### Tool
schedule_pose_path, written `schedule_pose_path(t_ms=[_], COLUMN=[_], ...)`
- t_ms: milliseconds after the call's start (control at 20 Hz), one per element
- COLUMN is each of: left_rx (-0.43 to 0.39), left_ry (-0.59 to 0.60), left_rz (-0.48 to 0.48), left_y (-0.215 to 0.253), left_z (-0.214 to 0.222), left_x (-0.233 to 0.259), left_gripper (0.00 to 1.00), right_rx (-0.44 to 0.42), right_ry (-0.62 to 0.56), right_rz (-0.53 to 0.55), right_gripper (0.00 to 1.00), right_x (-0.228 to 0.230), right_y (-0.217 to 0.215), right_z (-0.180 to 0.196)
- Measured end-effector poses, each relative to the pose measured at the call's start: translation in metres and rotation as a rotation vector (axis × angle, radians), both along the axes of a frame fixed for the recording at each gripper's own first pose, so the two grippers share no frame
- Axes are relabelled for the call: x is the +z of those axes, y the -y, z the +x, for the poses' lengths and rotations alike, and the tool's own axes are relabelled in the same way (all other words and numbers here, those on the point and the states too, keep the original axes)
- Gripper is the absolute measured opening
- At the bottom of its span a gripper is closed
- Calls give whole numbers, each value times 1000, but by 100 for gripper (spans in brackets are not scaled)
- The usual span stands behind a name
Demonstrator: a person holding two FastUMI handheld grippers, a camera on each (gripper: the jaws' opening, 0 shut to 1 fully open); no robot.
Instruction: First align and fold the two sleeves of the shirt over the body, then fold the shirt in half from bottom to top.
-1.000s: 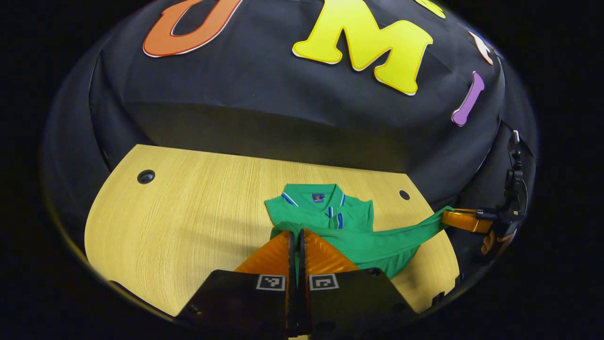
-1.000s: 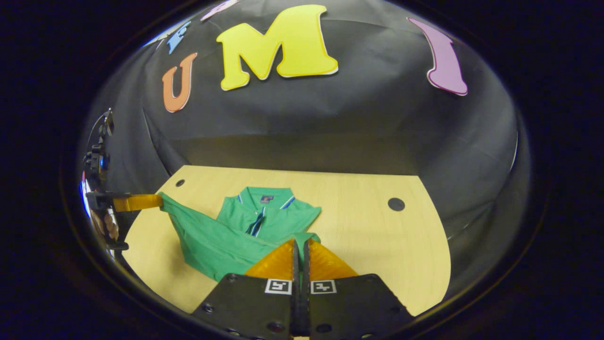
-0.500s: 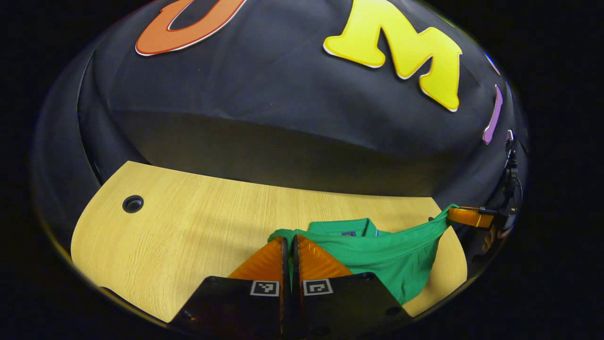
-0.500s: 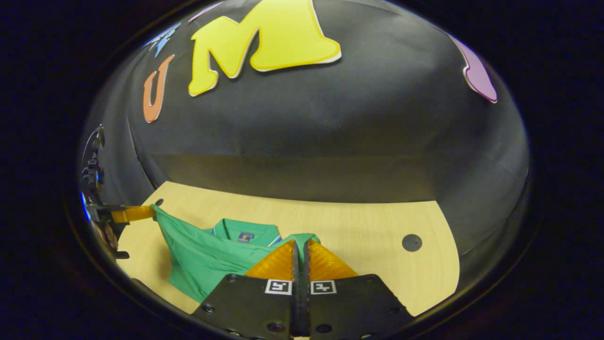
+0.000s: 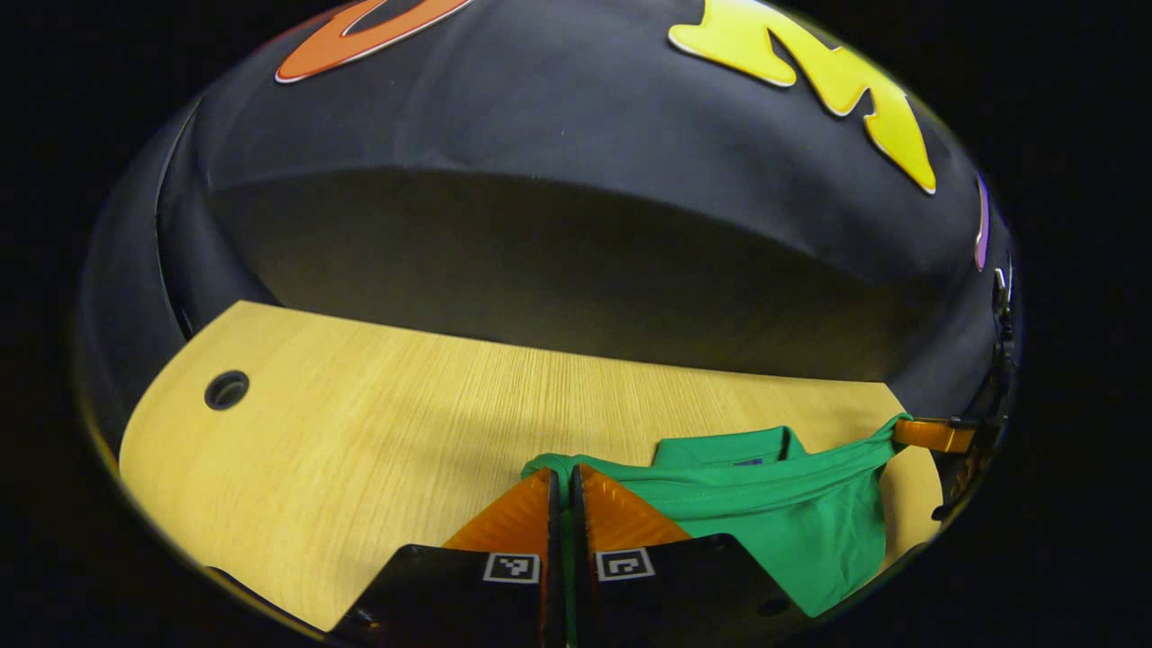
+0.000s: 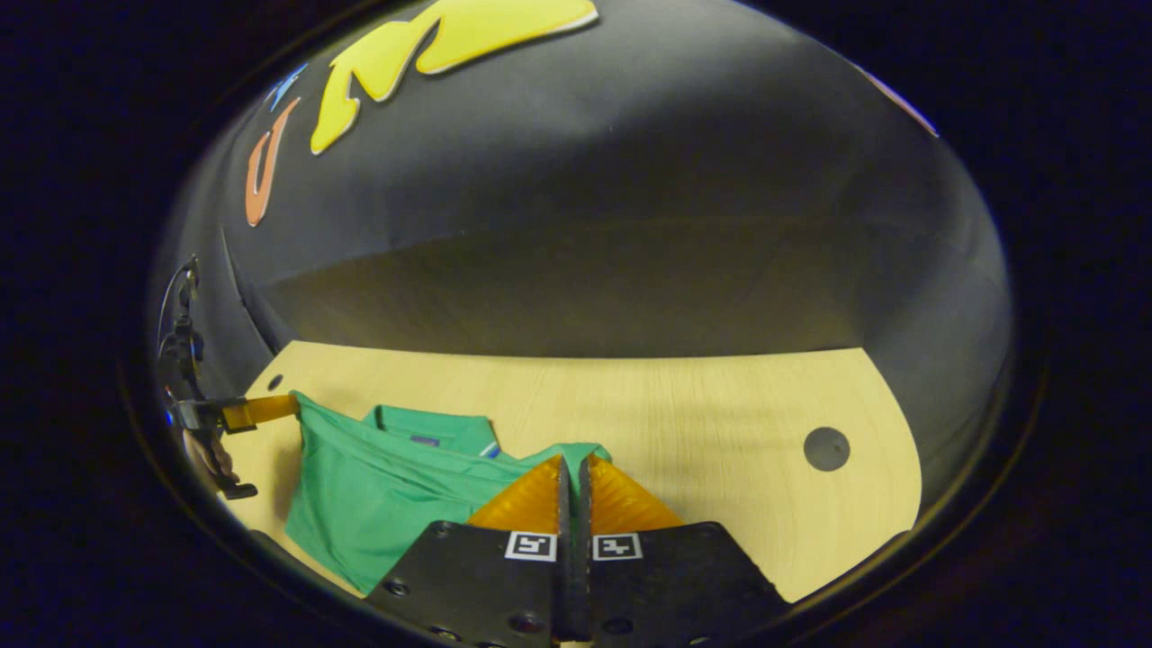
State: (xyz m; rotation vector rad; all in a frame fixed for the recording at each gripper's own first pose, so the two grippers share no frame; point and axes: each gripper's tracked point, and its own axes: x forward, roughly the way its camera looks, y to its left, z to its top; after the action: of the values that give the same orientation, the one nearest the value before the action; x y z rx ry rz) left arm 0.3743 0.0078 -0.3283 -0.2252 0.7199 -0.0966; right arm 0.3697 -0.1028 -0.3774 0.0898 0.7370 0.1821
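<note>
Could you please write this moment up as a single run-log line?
phase: bottom-to-top fold | left gripper: shut on hem corner | right gripper: shut on other corner | shirt: hem lifted, near collar | table: wooden

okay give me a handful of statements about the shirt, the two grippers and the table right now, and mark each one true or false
1. The green shirt is held by both grippers at once. True: the left gripper and the right gripper are each shut on its cloth.
2. The shirt lies flat and fully spread on the table. False: its lower edge is lifted and stretched between the two grippers.
3. The collar sits beyond the lifted edge. True.
4. The left gripper's fingers are wide apart. False: they are closed together on the cloth.
5. The table is dark metal. False: it is light wood grain with a round hole.
</note>
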Motion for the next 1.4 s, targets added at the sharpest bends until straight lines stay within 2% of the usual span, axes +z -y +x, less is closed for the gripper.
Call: schedule_pose_path(t_ms=[50,100,150,200,300,350,400,500,700,800,850,950,1150,1400], left_rx=[-1,8,21,36,58,61,58,54,63,73,82,88,57,68], left_ry=[-27,-37,-35,-27,2,21,42,97,251,338,368,418,528,552], left_rz=[5,22,26,31,55,74,88,110,176,209,220,212,213,199], left_y=[1,-1,-3,-4,-11,-16,-17,-17,-19,-18,-15,-1,22,30], left_z=[-3,-5,-7,-7,-6,-10,-12,-18,-46,-70,-85,-122,-202,-274], left_x=[-7,-11,-10,-7,5,17,29,64,168,226,251,293,361,377], left_gripper=[13,22,47,65,100,100,100,100,100,100,100,100,100,100], right_rx=[-11,-21,-28,-34,-46,-53,-65,-91,-92,-79,-83,-101,-116,-112], right_ry=[-22,-43,-53,-44,-10,-8,7,74,284,390,424,478,528,560], right_rz=[-21,-27,-35,-43,-53,-43,-36,-42,-63,-78,-88,-54,-13,-43], right_gripper=[2,5,7,11,67,95,99,97,97,93,96,97,96,96], right_x=[-10,-15,-17,-16,-6,3,17,51,160,220,245,285,322,337], right_y=[3,4,2,4,5,2,2,0,-18,-29,-32,-42,-53,-59], right_z=[-2,-5,-8,-11,-14,-17,-23,-28,-57,-85,-103,-144,-226,-316])
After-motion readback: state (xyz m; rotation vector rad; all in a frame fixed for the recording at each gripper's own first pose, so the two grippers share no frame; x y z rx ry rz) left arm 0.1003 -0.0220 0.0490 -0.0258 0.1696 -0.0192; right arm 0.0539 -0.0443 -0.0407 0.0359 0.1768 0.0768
